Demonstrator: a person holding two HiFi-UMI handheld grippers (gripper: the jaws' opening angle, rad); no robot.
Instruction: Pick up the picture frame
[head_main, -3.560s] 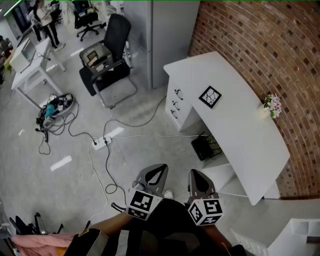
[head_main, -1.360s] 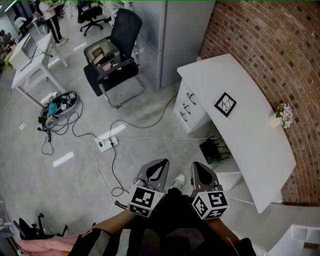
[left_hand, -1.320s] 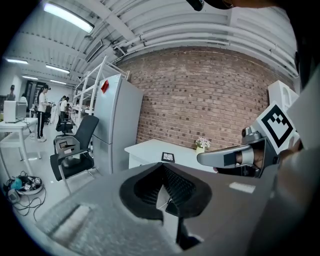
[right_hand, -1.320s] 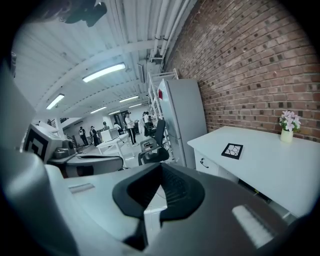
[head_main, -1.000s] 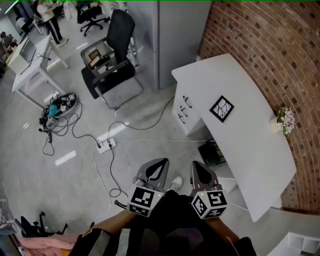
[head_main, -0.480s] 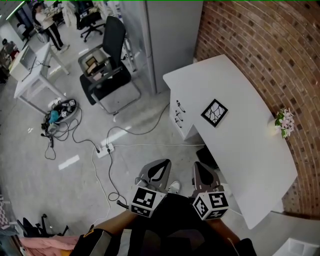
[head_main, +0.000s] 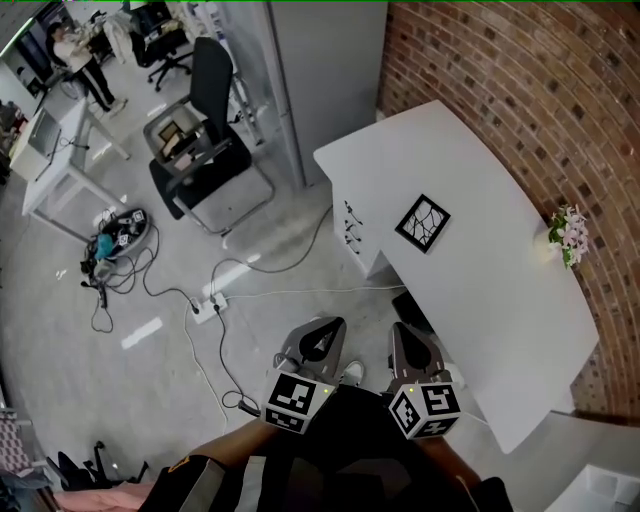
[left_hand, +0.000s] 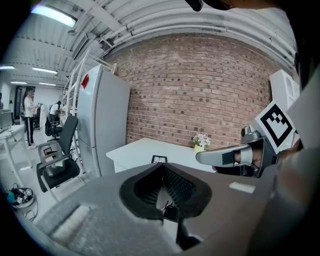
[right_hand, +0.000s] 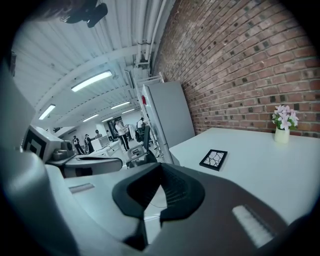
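The picture frame (head_main: 423, 222), black with a white cracked pattern, lies flat on the white desk (head_main: 500, 270) by the brick wall. It is still far off and shows ahead in the left gripper view (left_hand: 159, 159) and the right gripper view (right_hand: 213, 159). My left gripper (head_main: 322, 330) and right gripper (head_main: 403, 332) are held side by side close to my body, over the floor and short of the desk. Both are shut with nothing between the jaws (left_hand: 162, 167) (right_hand: 161, 169).
A small vase of flowers (head_main: 563, 232) stands on the desk near the wall. Desk drawers (head_main: 350, 225) face the floor and a black bin (head_main: 410, 305) sits under the desk. Cables and a power strip (head_main: 210, 303) lie on the floor. A black chair (head_main: 195, 140) and a grey cabinet (head_main: 320, 70) stand beyond.
I have moved across the floor toward the desk, which shifts slightly left in the head view. Both grippers stay shut and side by side.
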